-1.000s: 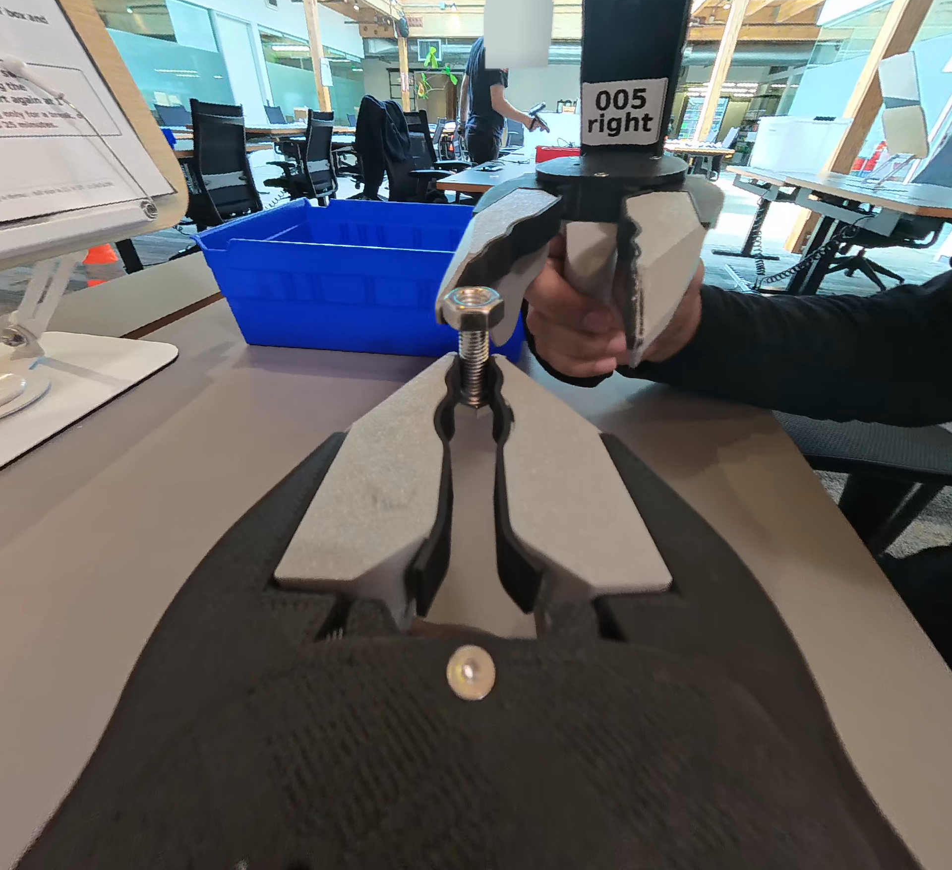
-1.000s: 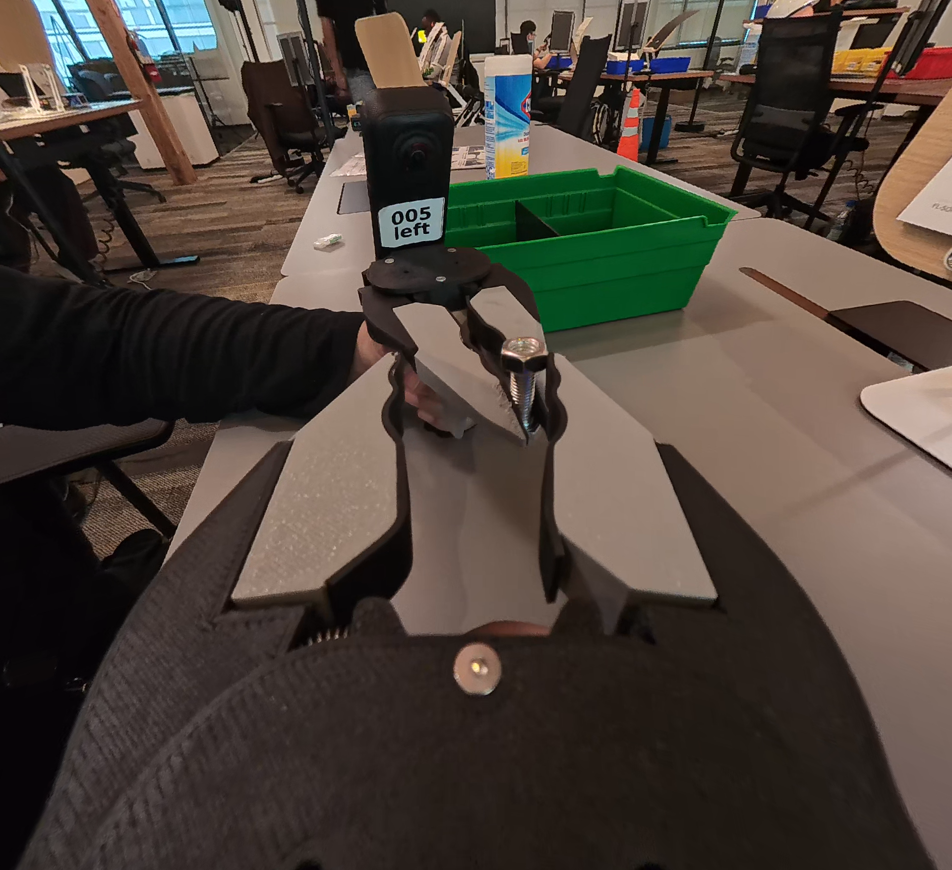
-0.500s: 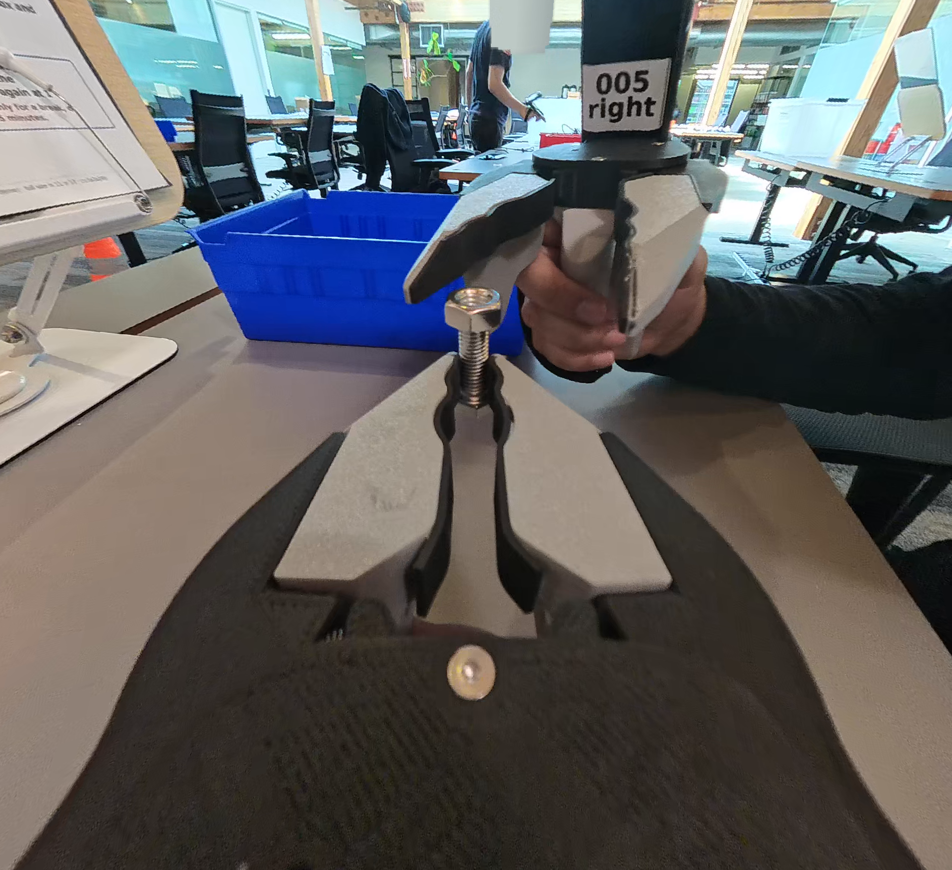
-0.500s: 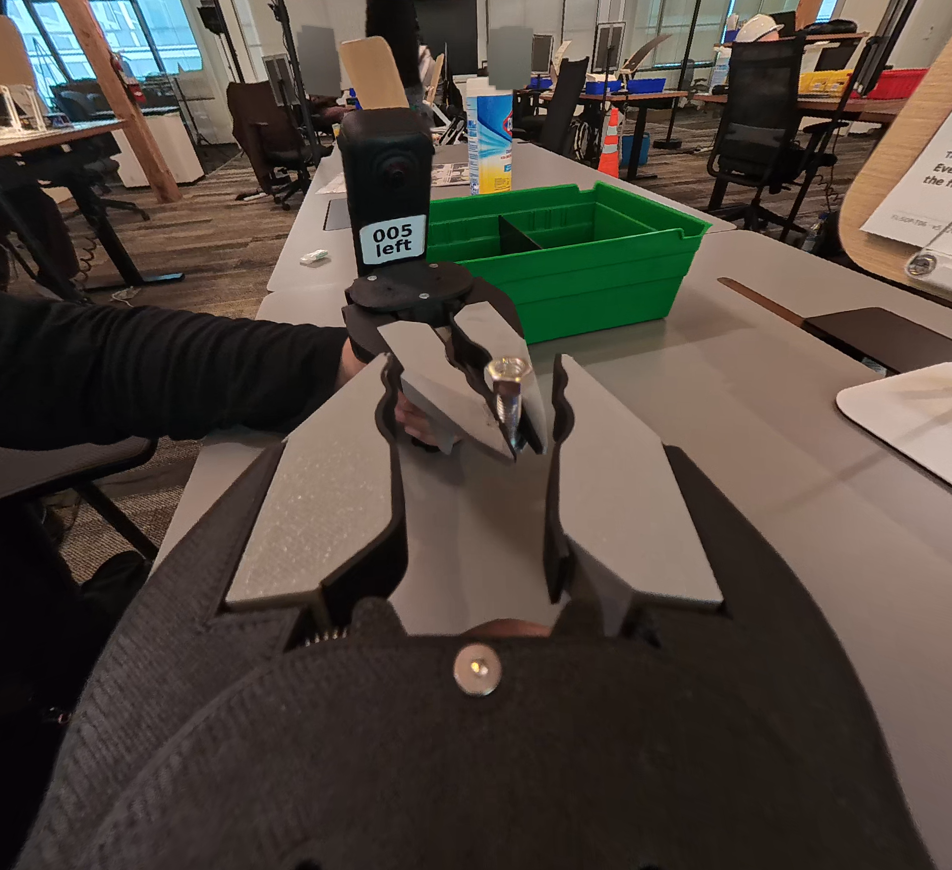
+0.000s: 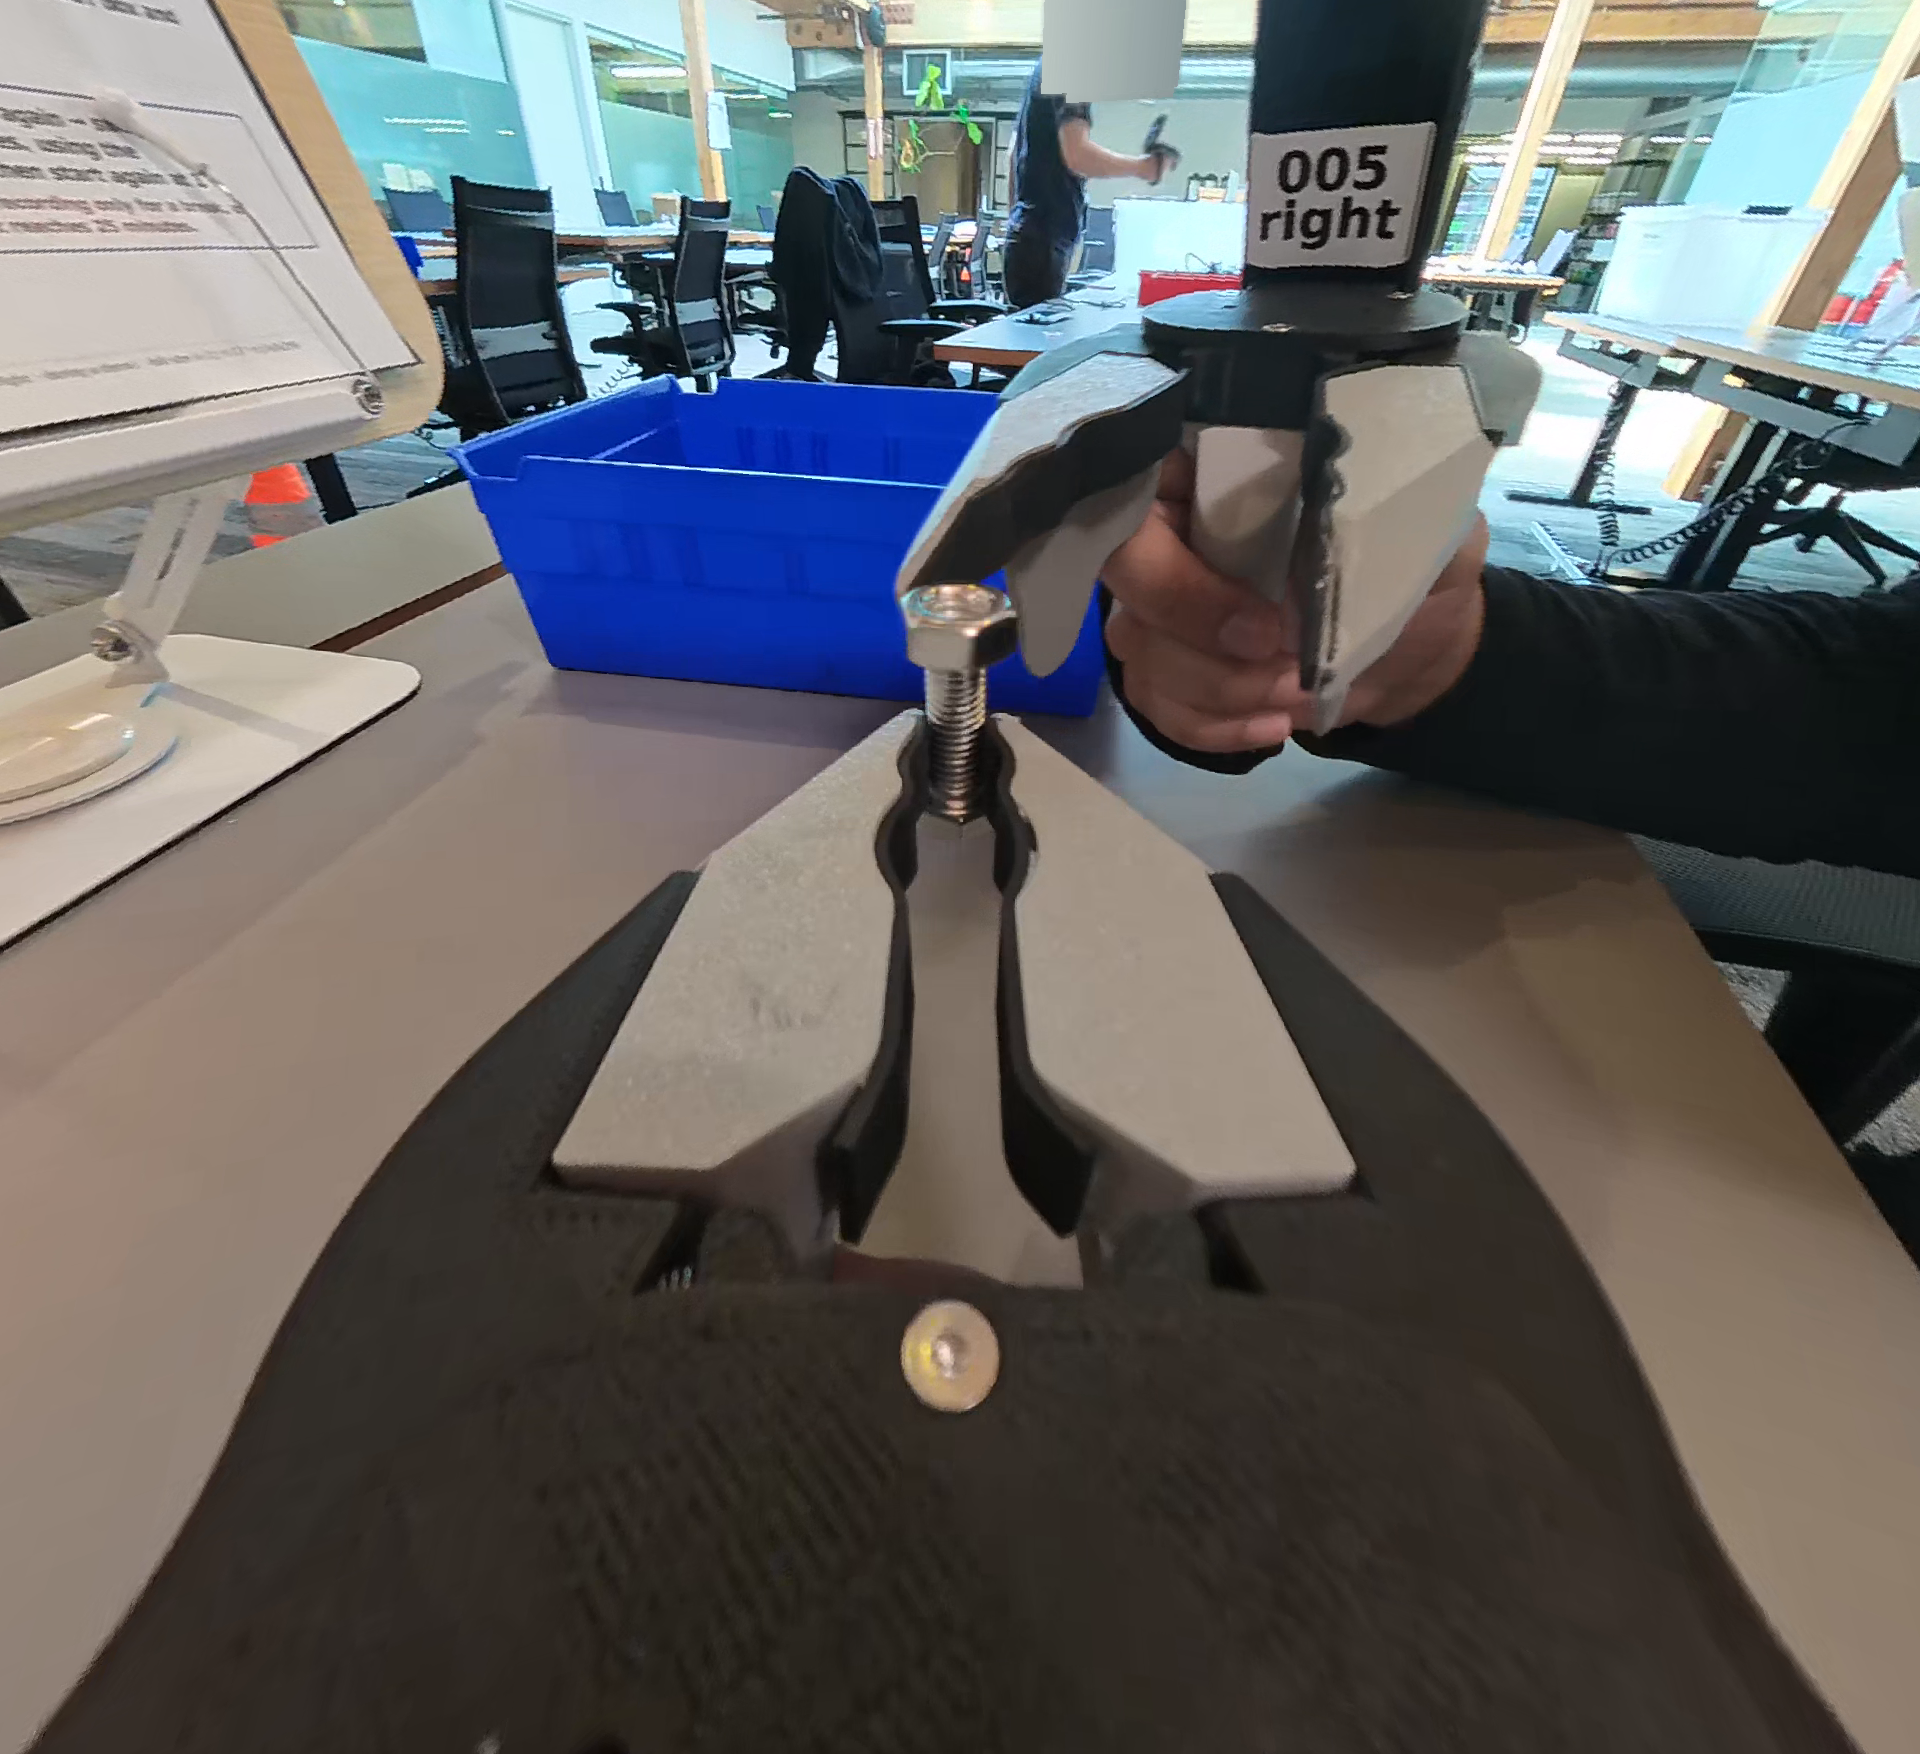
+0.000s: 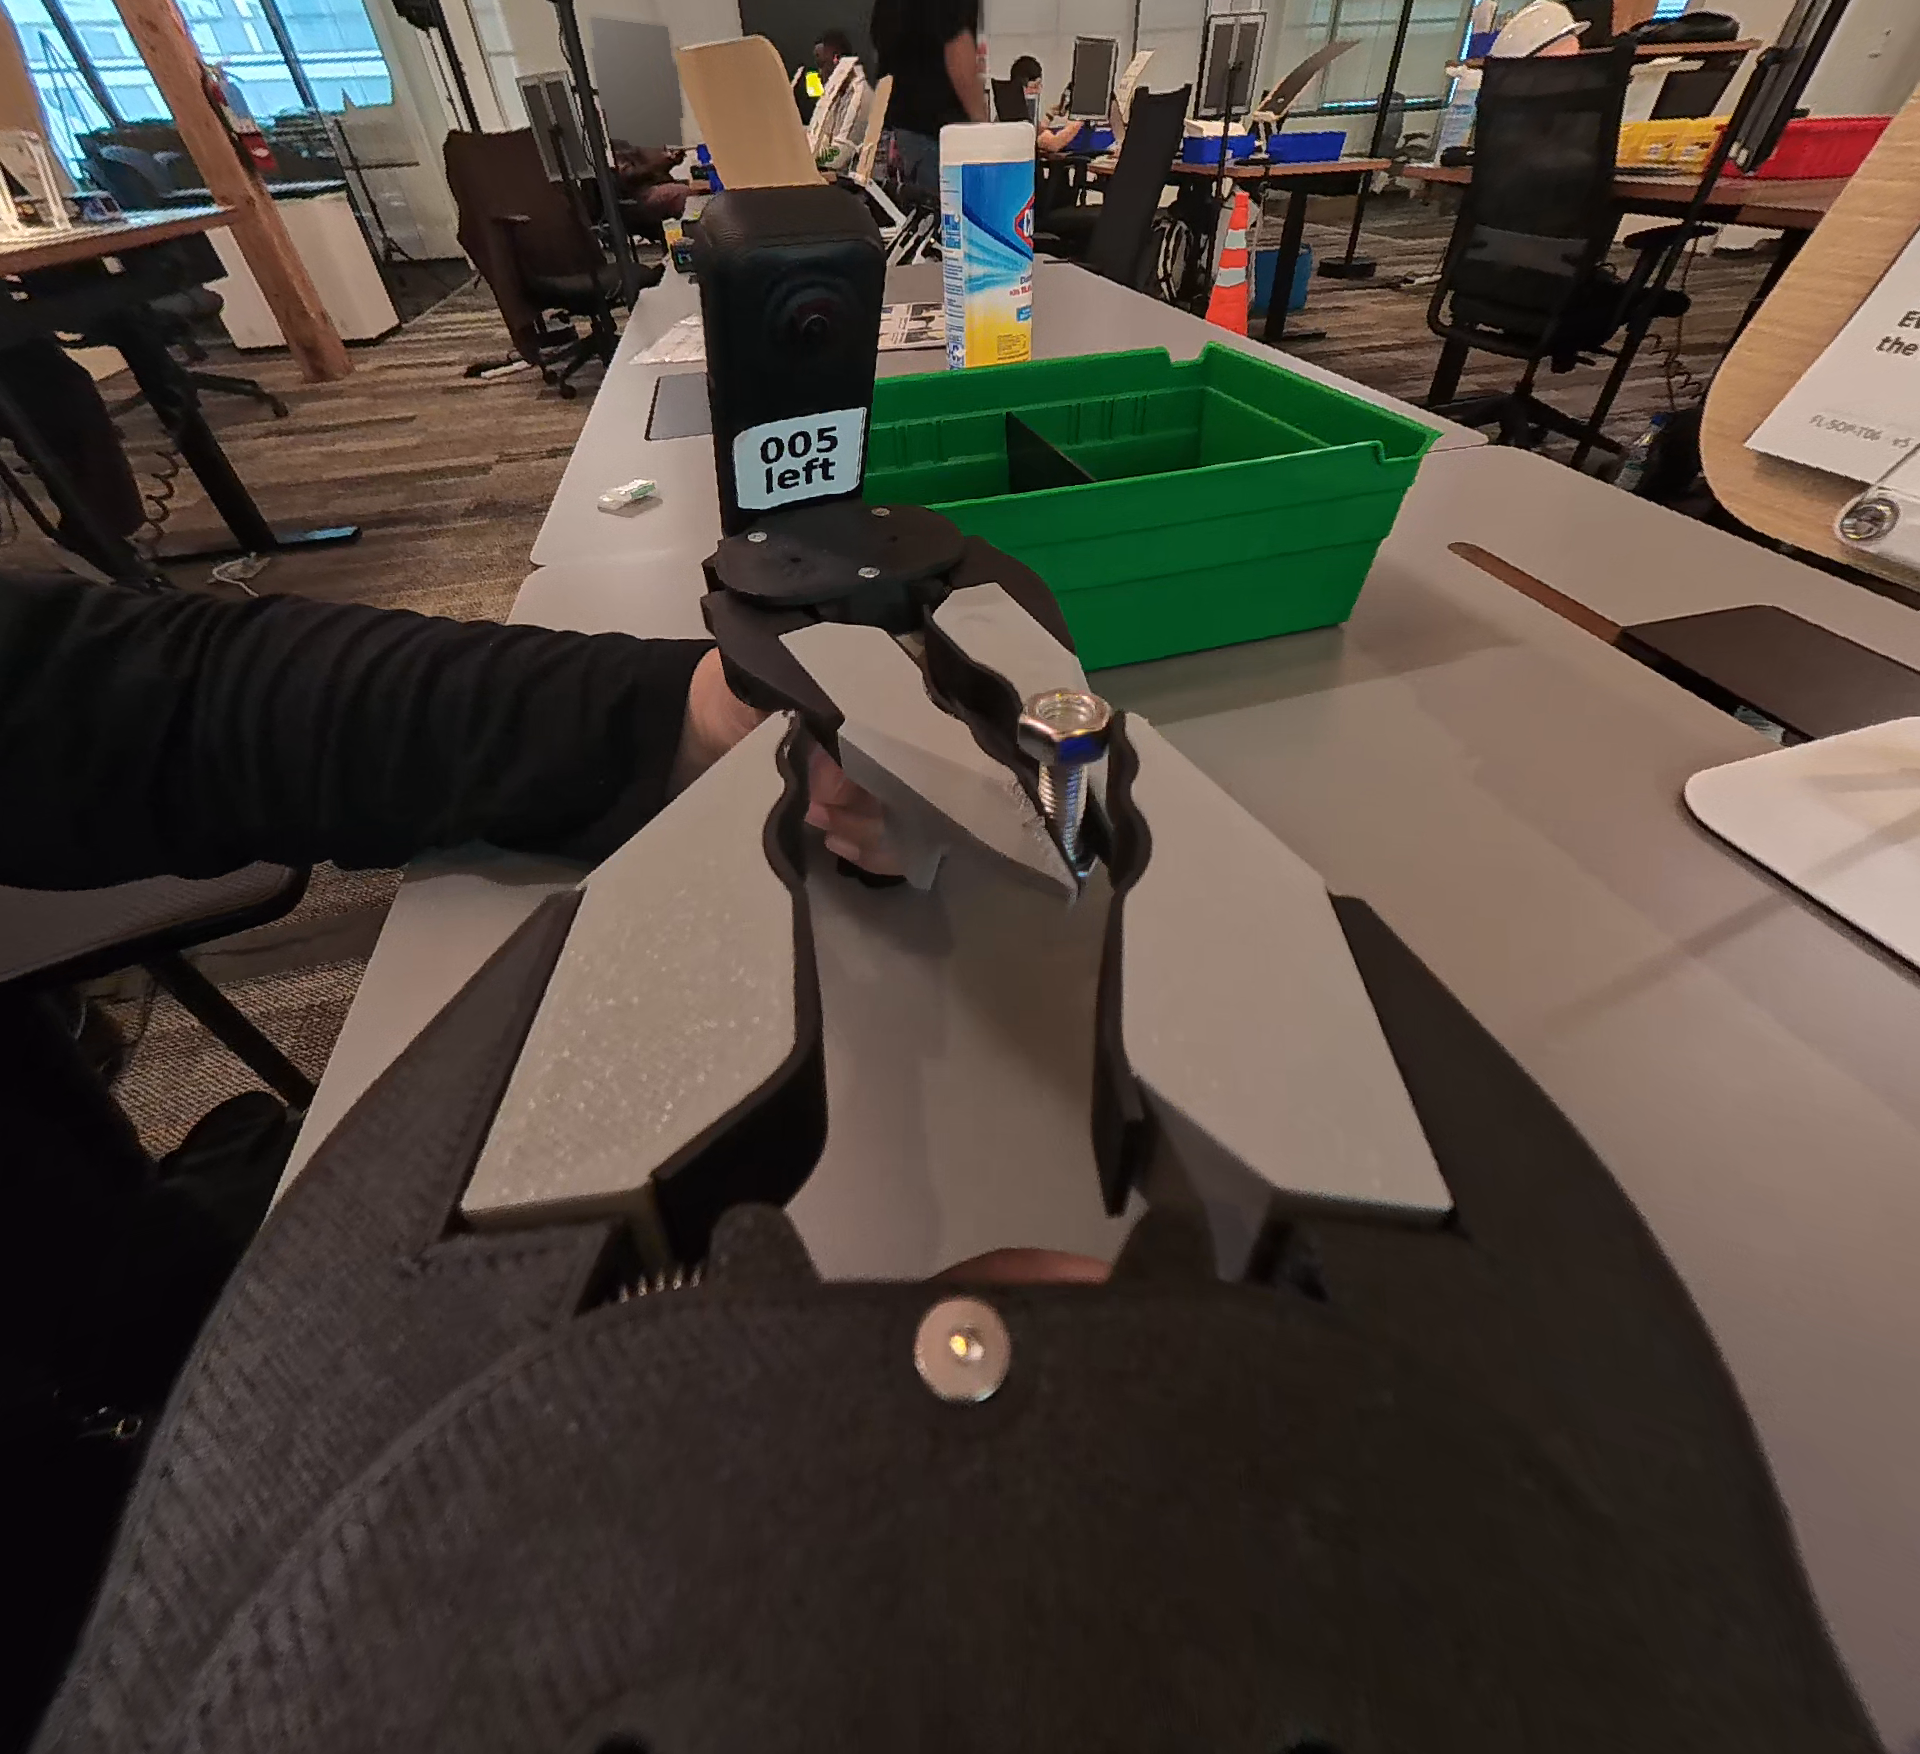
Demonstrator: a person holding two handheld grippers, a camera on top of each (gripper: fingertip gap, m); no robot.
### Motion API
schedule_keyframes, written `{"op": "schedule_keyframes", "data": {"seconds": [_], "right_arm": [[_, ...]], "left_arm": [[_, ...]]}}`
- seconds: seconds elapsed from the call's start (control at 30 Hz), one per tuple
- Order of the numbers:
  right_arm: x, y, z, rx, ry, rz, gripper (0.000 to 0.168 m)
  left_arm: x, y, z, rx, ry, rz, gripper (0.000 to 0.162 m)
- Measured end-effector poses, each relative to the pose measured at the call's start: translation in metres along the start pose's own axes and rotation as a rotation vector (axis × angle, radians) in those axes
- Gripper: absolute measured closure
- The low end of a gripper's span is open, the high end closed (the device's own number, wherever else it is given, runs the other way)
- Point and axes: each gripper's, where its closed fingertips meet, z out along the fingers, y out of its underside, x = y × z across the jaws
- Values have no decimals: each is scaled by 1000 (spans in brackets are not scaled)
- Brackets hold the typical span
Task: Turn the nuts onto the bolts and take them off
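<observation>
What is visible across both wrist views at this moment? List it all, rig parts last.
bolt: one, silver, upright in the left gripper's tips
nut: one, silver, at the bolt's top end
blue bin: one, on the grey table behind the bolt
green bin: one, black divider inside, on the table's far side
wipes canister: one, white and blue, behind the green bin
document stand: one, white base, left edge of the table
left gripper: shut on the bolt
right gripper: open, one finger beside the nut
</observation>
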Motion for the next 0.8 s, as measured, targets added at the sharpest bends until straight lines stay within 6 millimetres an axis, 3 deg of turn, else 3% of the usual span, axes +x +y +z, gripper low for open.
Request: {"op": "schedule_keyframes", "data": {"seconds": [0.2, 0.37, 0.57, 0.8], "right_arm": [[2, -3, -4, 11, 5, -3, 116], [9, -1, -2, 16, 32, 31, 111], [1, 3, 7, 0, 6, 29, 110], [1, 4, 6, -4, 3, 32, 109]], "left_arm": [[-5, 0, -1, 2, -18, -15, 156], [3, 0, 2, -2, 10, -1, 156], [10, 1, 5, -7, 41, 6, 156], [1, 1, 2, -3, 1, -7, 156]]}}
